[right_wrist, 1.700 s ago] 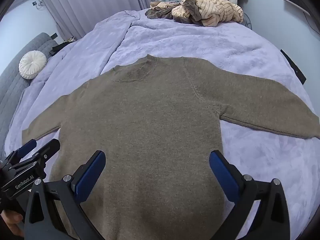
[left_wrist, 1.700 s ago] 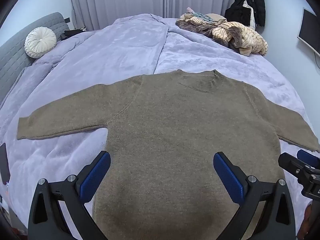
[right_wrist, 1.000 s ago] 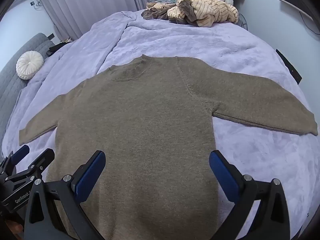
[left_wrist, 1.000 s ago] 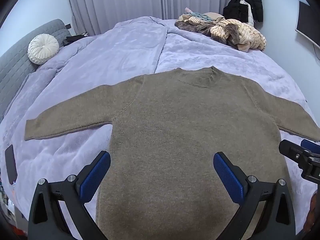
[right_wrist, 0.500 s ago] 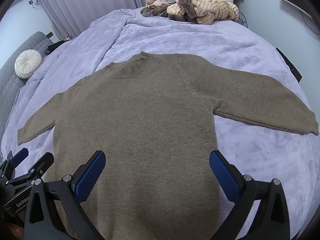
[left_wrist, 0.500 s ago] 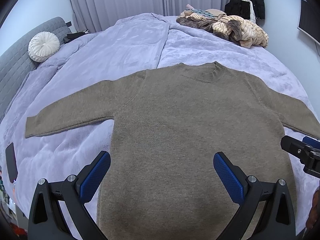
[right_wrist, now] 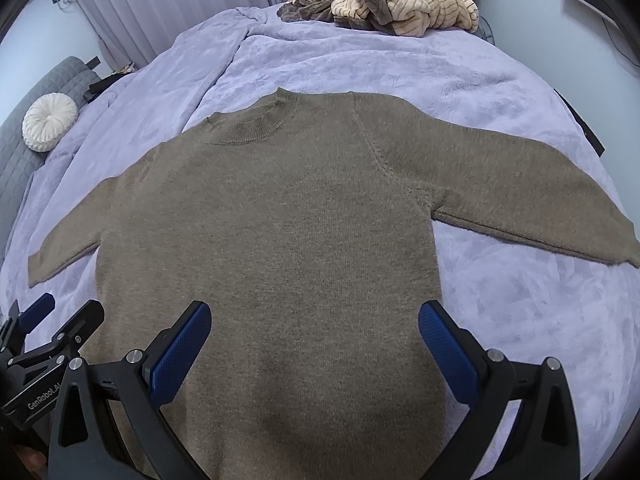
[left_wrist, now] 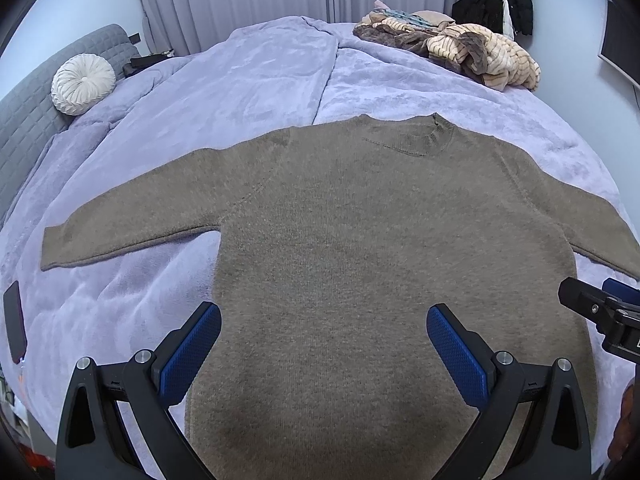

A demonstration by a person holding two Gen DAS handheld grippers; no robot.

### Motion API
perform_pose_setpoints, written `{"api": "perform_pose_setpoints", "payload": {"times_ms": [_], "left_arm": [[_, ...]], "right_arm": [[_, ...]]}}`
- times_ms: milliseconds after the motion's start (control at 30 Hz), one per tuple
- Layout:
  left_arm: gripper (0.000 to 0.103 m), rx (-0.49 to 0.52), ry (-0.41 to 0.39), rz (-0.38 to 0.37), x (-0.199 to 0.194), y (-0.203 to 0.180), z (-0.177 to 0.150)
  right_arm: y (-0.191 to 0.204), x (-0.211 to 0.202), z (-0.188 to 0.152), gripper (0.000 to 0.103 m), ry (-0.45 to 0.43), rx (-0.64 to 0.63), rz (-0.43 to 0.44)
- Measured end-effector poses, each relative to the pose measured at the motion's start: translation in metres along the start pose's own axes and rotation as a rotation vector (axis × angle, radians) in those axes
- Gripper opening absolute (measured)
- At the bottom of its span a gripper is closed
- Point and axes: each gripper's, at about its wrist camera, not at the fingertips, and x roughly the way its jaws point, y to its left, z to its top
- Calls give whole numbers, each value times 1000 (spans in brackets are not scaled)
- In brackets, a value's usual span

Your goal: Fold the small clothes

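An olive-brown knit sweater (left_wrist: 360,240) lies flat on the lavender bed cover (left_wrist: 248,92), collar away from me, both sleeves spread out sideways; it also shows in the right wrist view (right_wrist: 280,220). My left gripper (left_wrist: 324,344) is open and empty, hovering over the sweater's lower left part. My right gripper (right_wrist: 316,340) is open and empty over the lower right part. The right gripper shows at the right edge of the left wrist view (left_wrist: 600,312); the left gripper shows at the lower left of the right wrist view (right_wrist: 44,340).
A pile of other clothes (left_wrist: 460,48) lies at the far right of the bed, also in the right wrist view (right_wrist: 392,0). A round white cushion (left_wrist: 82,84) rests against the grey headboard (left_wrist: 24,120) on the left. A dark phone (left_wrist: 14,328) lies at the bed's left edge.
Both grippers shifted slightly over the sweater's lower part, staying open and empty. The sweater has not moved.
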Motion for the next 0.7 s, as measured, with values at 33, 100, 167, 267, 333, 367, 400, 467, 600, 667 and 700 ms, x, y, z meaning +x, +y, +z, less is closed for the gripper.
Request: {"api": "perform_pose_setpoints", "payload": {"times_ms": [33, 100, 167, 267, 333, 367, 400, 467, 600, 667, 700], "left_arm": [[103, 1, 4, -1, 2, 0, 0], [103, 2, 13, 0, 5, 1, 0], [103, 0, 19, -2, 9, 3, 2], [103, -5, 23, -2, 12, 7, 3], [103, -7, 23, -7, 14, 8, 3], [103, -6, 25, -9, 15, 8, 3], [103, -5, 28, -10, 16, 8, 3], [103, 1, 34, -12, 19, 8, 3], [103, 15, 44, -16, 22, 5, 3], [103, 17, 46, -16, 24, 4, 4], [103, 18, 45, -12, 24, 4, 4]], "right_arm": [[0, 2, 1, 103, 3, 0, -1], [1, 5, 2, 103, 10, -1, -5], [3, 9, 3, 103, 16, -3, -8], [5, 13, 5, 103, 21, -7, -17], [7, 15, 6, 103, 22, -15, -20], [8, 15, 7, 103, 21, -20, -23], [9, 16, 7, 103, 22, -24, -21], [10, 19, 9, 103, 27, -28, -20], [10, 21, 10, 103, 31, -32, -23], [11, 21, 10, 103, 31, -33, -24], [11, 22, 11, 103, 31, -34, -26]]}}
